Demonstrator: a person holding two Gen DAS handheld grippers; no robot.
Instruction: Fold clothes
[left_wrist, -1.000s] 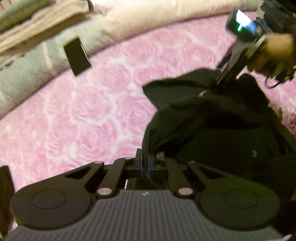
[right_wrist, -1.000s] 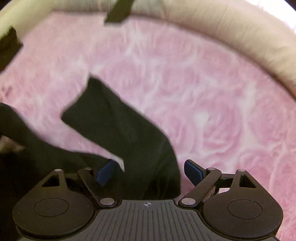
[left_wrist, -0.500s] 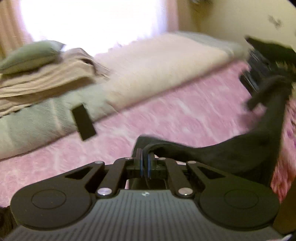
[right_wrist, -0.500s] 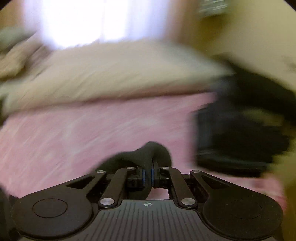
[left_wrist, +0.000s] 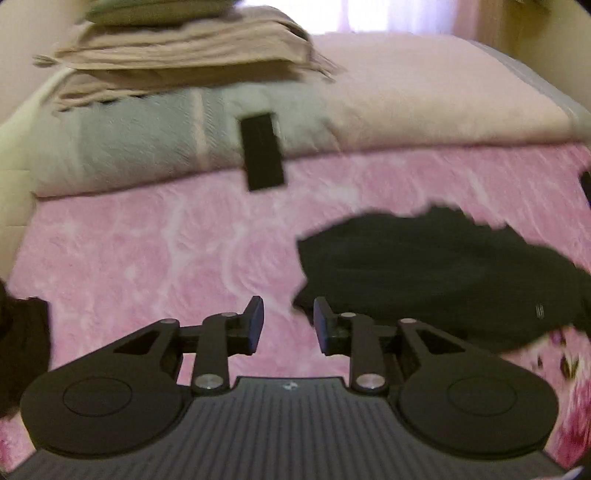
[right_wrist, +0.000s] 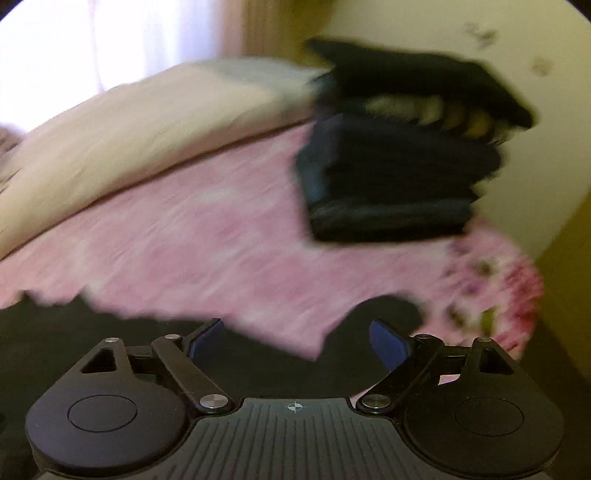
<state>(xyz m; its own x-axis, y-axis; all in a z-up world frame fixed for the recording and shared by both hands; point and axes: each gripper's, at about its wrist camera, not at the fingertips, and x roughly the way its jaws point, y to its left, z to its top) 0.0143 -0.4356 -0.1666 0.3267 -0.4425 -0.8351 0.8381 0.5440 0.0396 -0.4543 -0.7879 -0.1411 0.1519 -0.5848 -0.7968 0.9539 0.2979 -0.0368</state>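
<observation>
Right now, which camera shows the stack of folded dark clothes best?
The right wrist view: the stack of folded dark clothes sits on the pink blanket, blurred but whole. The left wrist view shows only the loose black garment, not the stack.

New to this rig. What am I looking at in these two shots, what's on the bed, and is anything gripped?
No robot arm: a person holds a two-finger gripper in each hand, with a fisheye camera on each looking along its fingers. One view shows the left gripper, open and empty, over a pink blanket. A black garment lies loose on it; beyond are pillows and a small black tag. The other view shows the right gripper, also open and empty, above the garment's edge, with a stack of folded dark clothes farther back. It is blurred.
</observation>
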